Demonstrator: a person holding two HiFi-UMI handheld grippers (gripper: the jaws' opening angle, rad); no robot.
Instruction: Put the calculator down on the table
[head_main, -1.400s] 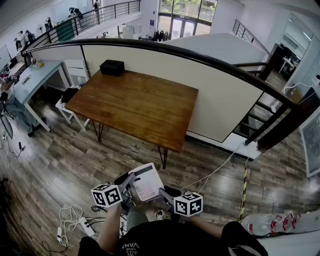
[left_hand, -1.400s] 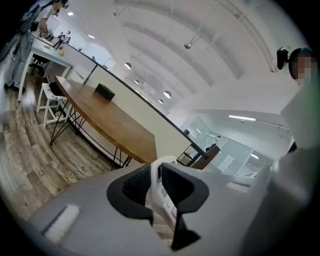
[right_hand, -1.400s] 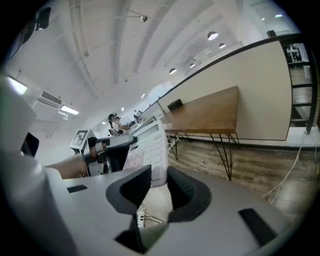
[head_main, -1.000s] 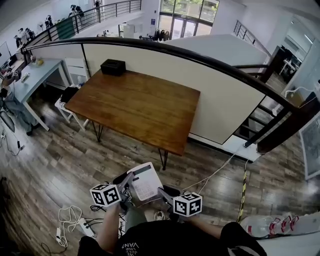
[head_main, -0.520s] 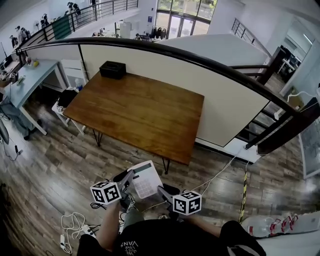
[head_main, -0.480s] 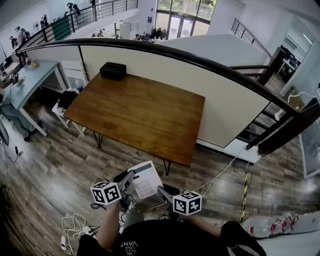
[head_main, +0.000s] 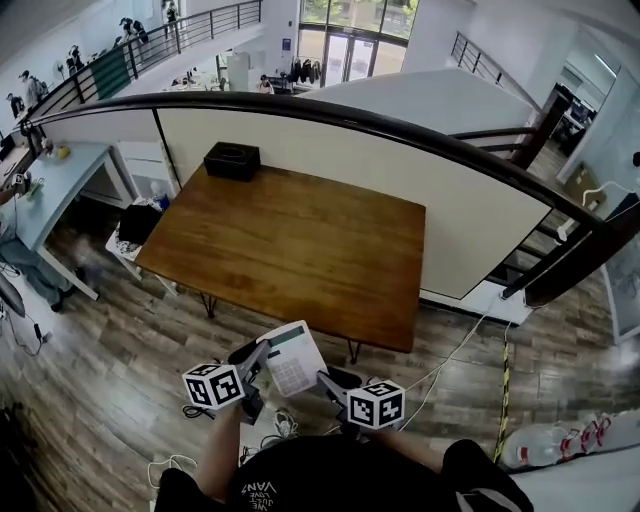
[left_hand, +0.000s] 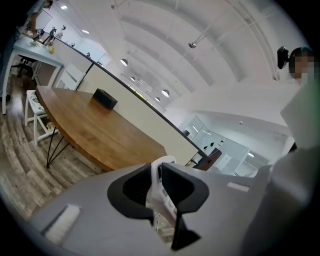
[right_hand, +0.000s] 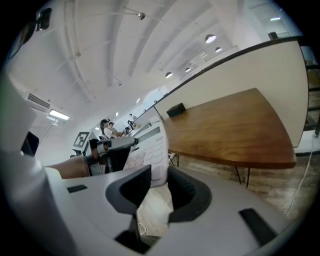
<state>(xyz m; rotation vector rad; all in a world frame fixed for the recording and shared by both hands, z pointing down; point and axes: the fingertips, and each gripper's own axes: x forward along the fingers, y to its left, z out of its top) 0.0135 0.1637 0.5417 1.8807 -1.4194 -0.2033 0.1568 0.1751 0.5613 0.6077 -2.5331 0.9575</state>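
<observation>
Firmly pinched by left tongs (head_main: 261, 351) and right tongs (head_main: 323, 378), calculator (head_main: 293, 362) points display-first toward table (head_main: 290, 240).

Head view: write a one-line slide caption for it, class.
The left gripper and right gripper hold a white calculator between them, just short of a wooden table.

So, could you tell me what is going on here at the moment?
A person holds a calculator between two grippers: the left gripper is shut on its left edge, the right gripper on its right. It hangs over the floor, just short of the table, not yet put down. A box sits at the table's far left corner.
</observation>
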